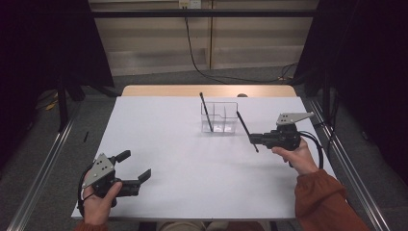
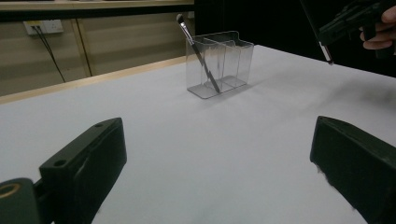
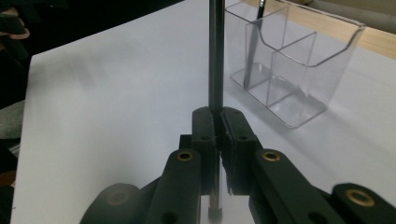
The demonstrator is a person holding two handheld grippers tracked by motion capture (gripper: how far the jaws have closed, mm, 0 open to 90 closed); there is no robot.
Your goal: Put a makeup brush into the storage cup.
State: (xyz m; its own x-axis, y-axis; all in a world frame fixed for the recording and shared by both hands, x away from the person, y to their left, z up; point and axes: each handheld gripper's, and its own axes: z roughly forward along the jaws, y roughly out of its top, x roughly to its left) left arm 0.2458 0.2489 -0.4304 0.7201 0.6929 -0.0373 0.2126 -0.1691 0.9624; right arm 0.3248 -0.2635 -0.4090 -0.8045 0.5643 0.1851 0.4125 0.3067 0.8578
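Note:
A clear plastic organizer with several compartments stands on the white tabletop, far of centre. A dark makeup brush leans in its left compartment. My right gripper, just right of the organizer, is shut on a second thin black brush, held tilted above the table. In the right gripper view its jaws pinch the brush shaft, with the organizer beyond. My left gripper rests open and empty near the front left. From its own view, the organizer stands far ahead.
A wooden table edge runs behind the white top. Metal rails flank the table on both sides. A black cable hangs down the back wall. Dark curtains close off both sides.

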